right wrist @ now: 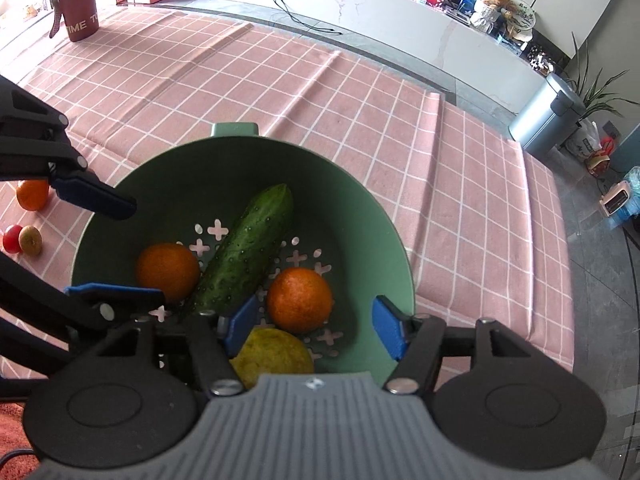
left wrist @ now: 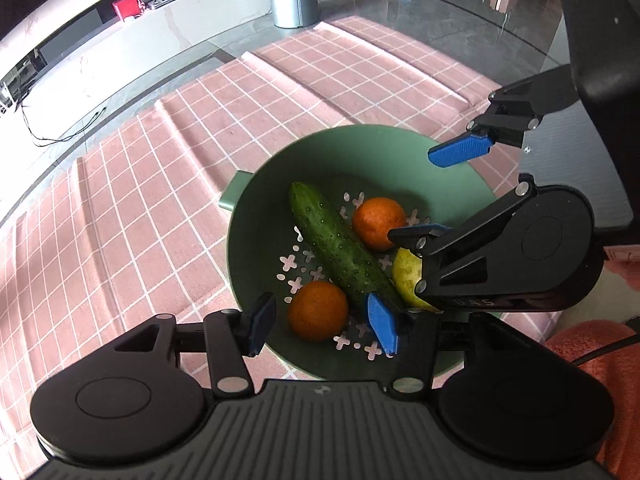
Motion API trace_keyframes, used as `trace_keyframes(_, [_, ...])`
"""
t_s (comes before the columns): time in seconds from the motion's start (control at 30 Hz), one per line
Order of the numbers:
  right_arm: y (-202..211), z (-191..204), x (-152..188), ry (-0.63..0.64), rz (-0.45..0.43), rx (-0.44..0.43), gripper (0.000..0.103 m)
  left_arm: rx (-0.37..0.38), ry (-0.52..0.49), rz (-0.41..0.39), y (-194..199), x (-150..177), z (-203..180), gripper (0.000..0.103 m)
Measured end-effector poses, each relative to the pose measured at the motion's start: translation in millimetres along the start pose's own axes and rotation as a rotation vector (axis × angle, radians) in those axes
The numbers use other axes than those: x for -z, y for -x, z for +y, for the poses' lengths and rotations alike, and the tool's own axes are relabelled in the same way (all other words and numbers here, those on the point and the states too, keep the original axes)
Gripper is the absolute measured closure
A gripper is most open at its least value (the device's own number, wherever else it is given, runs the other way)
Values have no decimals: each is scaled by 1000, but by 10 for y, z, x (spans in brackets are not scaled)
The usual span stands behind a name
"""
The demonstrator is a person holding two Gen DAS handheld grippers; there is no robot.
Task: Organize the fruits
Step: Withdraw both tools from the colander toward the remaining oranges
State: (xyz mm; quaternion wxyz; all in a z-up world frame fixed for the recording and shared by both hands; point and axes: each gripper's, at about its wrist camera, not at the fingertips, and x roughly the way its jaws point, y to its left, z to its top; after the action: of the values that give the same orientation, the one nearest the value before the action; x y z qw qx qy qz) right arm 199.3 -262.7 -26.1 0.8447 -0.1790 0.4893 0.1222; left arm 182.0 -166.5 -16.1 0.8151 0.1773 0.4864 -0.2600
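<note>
Left gripper [left wrist: 322,326] agape, right gripper [right wrist: 314,330] agape

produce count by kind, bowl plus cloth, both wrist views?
Oranges: 3, two in the green bowl at and, one on the cloth
Cucumber: 1
Yellow-green fruit: 1
Small red fruit: 1
Small brown fruit: 1
Total: 7

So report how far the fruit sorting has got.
Done: the dark green cucumber, two oranges and a yellow-green fruit lie in the green plastic colander. In hand: nothing; both tongs hang open. Left: an orange, a red fruit and a small brown fruit on the cloth.
</note>
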Motion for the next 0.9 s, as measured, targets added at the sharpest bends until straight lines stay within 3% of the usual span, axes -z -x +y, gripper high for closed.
trace_keyframes(0.2, [365,72,52,-89,-81,20,42,-31,61,-107,515,212,158,40])
trace_keyframes(0.47, [815,485,178,-276,-236,-67,40,-99,185,-214,1034,663,486,40])
trace_keyframes(0.8, [892,1202,343,-347,-327,-177,41,-127,378,-211,1098,1258,1011,43])
trace_keyframes(0.9, [811,1406,366,-338,-336,-200,50,-104,416,-203,1070,1429,1120,45])
